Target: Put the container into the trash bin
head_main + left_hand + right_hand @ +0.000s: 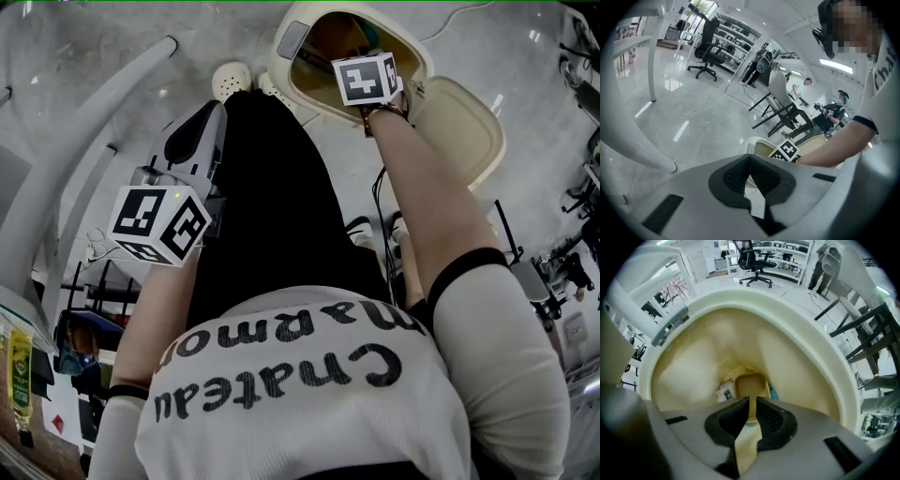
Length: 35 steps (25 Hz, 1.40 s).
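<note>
Cream trash bin (pixel 281 73) stands on the glossy grey floor (pixel 530 70) at the far end of the head view, with its lid (pixel 464 127) swung open to the right. The person's right arm reaches out over it, and the right gripper (pixel 752 404) points down into the mouth of the bin, its marker cube (pixel 366 78) level with the rim. In the right gripper view the jaws are clenched on one wall of the tan rectangular container (pixel 749 386), which hangs inside the bin, below the rim and above the bottom. Beneath it lie a scrap of printed paper (pixel 725 391) to the left and something blue (pixel 774 393) to the right.

Nearer and to the left, the left gripper (pixel 750 161) is held beside the person's black trousers (pixel 272 216), well apart from the bin. Its dark pads (pixel 736 176) meet at the tips with nothing between them. A white shoe (pixel 230 80) shows just left of the bin.
</note>
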{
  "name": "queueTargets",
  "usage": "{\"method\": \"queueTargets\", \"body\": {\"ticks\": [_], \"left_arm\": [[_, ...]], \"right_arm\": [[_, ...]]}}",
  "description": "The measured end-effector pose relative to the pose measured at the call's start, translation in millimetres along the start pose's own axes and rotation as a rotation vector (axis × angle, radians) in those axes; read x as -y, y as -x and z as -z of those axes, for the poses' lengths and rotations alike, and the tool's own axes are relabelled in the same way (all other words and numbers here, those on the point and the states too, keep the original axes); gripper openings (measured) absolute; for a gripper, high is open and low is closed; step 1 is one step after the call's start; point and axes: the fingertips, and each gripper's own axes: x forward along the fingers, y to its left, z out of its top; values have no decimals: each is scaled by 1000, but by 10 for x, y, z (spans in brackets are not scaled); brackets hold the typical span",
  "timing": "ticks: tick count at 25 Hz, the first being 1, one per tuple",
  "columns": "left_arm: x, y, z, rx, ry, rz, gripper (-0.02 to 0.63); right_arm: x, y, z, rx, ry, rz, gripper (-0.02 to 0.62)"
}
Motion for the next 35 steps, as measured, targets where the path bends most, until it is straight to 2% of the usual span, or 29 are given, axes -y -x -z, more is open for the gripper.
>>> {"method": "queueTargets", "body": {"ticks": [7, 12, 17, 22, 27, 35], "left_arm": [[501, 330, -516, 88, -55, 29, 23], [715, 762, -1190, 161, -237, 22, 23], [857, 1154, -1690, 288, -194, 26, 23], [1012, 1408, -1785, 316, -150, -12, 23], [1326, 1536, -2194, 390, -175, 15, 23], [1967, 1813, -2861, 518, -221, 87, 23]], "right_arm": [[8, 785, -42, 28, -81, -5, 40], [11, 1473, -76, 83, -205, -46, 40], [68, 2150, -218, 203, -285, -89, 40], [201, 2795, -347, 345, -430, -114, 40], [598, 3377, -600, 484, -562, -116, 38], [935, 4419, -953, 731, -645, -151, 38]]}}
